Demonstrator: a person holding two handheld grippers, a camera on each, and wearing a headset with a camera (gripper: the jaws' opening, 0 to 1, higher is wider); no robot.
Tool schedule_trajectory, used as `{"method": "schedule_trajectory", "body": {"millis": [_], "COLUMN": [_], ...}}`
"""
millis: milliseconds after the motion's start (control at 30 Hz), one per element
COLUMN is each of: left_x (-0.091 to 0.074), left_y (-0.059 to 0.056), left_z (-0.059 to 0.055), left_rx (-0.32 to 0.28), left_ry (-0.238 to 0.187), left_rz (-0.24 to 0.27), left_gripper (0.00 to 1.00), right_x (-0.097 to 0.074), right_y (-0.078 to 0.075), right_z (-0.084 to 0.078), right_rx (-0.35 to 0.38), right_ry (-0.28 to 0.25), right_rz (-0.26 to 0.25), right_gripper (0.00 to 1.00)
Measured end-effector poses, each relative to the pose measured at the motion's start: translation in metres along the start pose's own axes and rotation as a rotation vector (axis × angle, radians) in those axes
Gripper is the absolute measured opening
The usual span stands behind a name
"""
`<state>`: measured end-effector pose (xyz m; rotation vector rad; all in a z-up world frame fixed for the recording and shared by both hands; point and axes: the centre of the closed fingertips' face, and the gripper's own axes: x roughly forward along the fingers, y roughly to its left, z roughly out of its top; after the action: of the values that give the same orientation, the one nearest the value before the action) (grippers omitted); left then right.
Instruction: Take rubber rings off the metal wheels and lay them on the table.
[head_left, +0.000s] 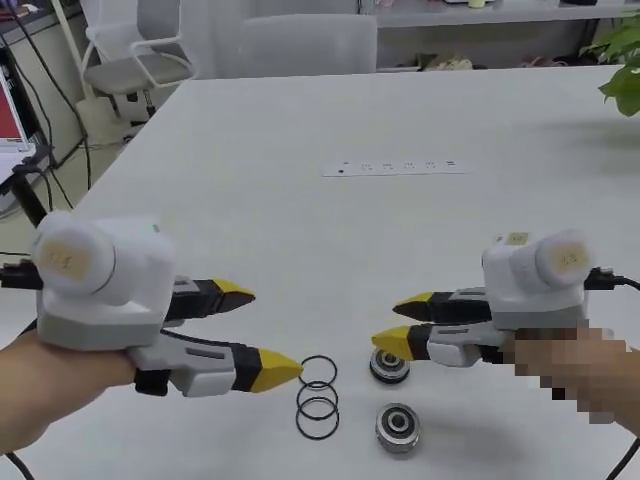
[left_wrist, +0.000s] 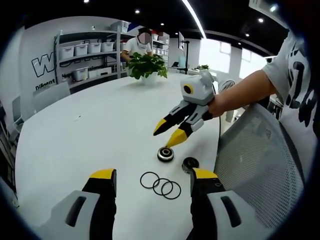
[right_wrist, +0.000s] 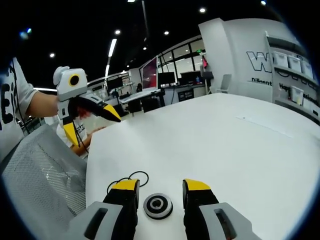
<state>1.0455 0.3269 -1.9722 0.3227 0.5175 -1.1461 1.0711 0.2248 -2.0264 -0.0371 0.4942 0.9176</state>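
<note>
Three rings (head_left: 318, 393) lie on the bench (head_left: 300, 220), overlapping in a short row, so part of the job looks done. Two wheels sit just to their right: the far wheel (head_left: 389, 366) and the near wheel (head_left: 398, 427).

The right gripper (head_left: 400, 323) is lining up on the far wheel. Its jaws are spread moderately wide and hold nothing. In the right gripper view the wheel sits squarely between the two yellow tips. In the head view the lower tip hangs just over the wheel's edge, and I can't tell whether it touches.

The left gripper (head_left: 253, 332) hovers on the other side of the rings, jaws wide apart and empty, its lower tip just beside the top ring. In the left gripper view the rings lie just ahead, between its jaws.

The step in hand looks like the approach to the far wheel, whose rim reads dark. It may carry a ring, though that's too small to confirm. The next move calls for one gripper to pin the wheel steady while the other hooks a tip under the rubber and peels it off. The wheel is small and round, so it could skate away if nudged off-centre.
</note>
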Motion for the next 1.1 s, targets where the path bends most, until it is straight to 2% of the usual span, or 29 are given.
{"method": "schedule_trajectory", "body": {"millis": [200, 500, 767, 1100], "left_x": [0.012, 0.035, 0.056, 0.077], "left_y": [-0.002, -0.004, -0.011, -0.011], "left_z": [0.005, 0.009, 0.008, 0.001], "left_rx": [0.012, 0.035, 0.056, 0.072], "left_ry": [0.003, 0.024, 0.043, 0.074], "left_rz": [-0.014, -0.045, -0.08, -0.109], "left_gripper": [0.56, 0.55, 0.53, 0.46], "right_x": [-0.009, -0.018, -0.019, -0.015], "right_y": [-0.005, -0.006, -0.004, 0.0], "right_z": [-0.004, -0.019, -0.032, -0.044], "right_rx": [0.005, 0.023, 0.015, 0.003], "right_ry": [0.001, 0.029, 0.064, 0.093], "right_rz": [-0.004, 0.0, 0.013, 0.022], "right_gripper": [0.32, 0.33, 0.29, 0.29]}}
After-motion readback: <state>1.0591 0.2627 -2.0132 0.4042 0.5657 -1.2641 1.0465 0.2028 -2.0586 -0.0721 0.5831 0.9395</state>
